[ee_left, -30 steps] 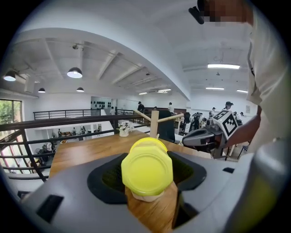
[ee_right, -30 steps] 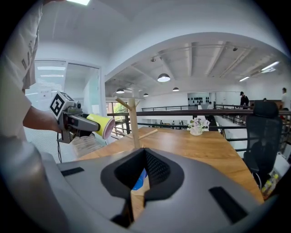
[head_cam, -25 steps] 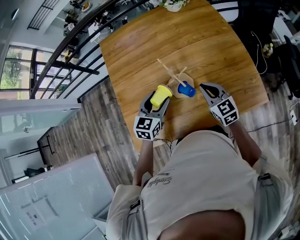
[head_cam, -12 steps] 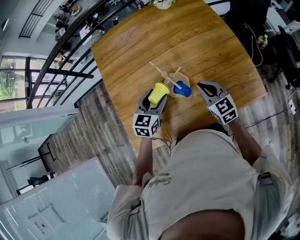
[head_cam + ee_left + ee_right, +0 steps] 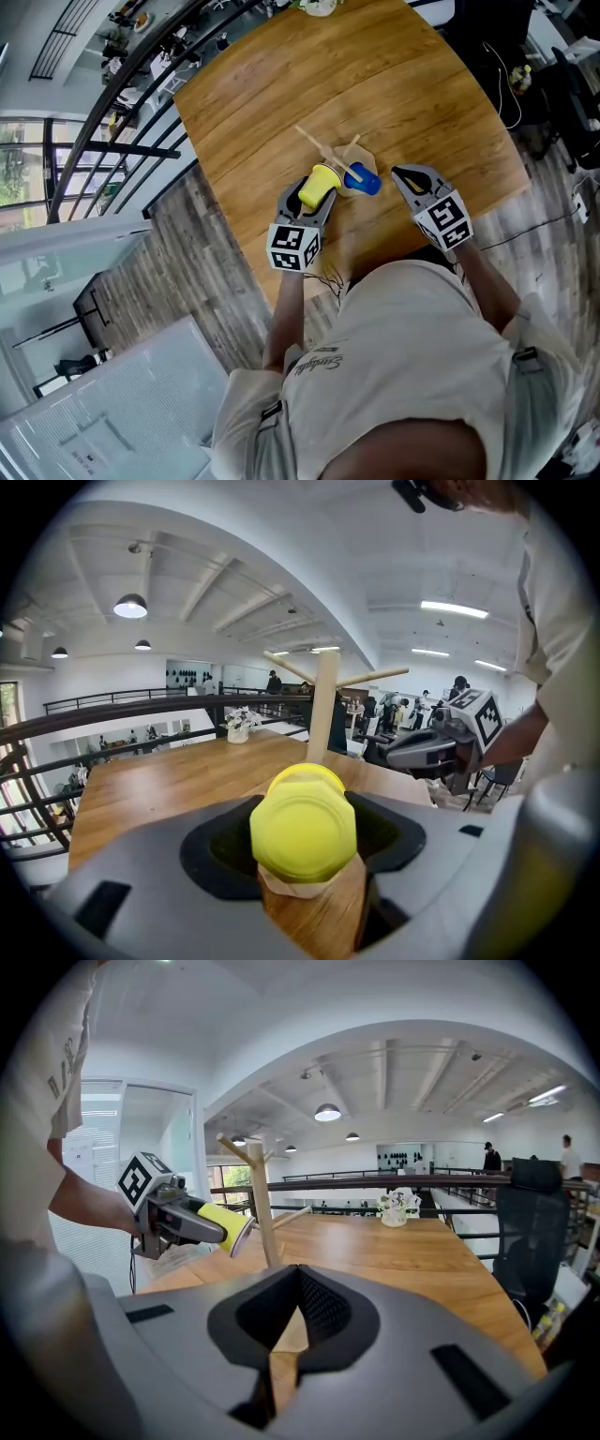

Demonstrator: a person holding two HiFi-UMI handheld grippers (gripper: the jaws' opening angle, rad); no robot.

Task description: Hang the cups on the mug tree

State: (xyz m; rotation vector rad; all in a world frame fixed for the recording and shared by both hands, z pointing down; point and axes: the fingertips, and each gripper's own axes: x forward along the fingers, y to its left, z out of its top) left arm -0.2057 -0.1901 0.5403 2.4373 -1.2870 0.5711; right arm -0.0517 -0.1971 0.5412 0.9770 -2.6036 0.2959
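Observation:
My left gripper [image 5: 309,199] is shut on a yellow cup [image 5: 320,184], which lies on its side with its mouth toward the wooden mug tree [image 5: 335,154]. In the left gripper view the cup's base [image 5: 303,827] fills the jaws, and the tree's post [image 5: 323,701] rises just beyond it. A blue cup [image 5: 362,178] sits by the tree's base; whether it hangs or lies there I cannot tell. My right gripper [image 5: 401,174] is shut and empty, right of the tree. From its own view [image 5: 281,1335] I see the post [image 5: 262,1206] and the yellow cup [image 5: 221,1226].
The round wooden table [image 5: 403,84] ends just before the person's body. A small vase of flowers [image 5: 398,1206] stands at its far edge. A black railing [image 5: 141,70] runs along the left, and an office chair [image 5: 532,1232] stands at the right.
The left gripper has carried the yellow cup a little closer to the mug tree and the blue cup. The right gripper has stayed shut in about the same place.

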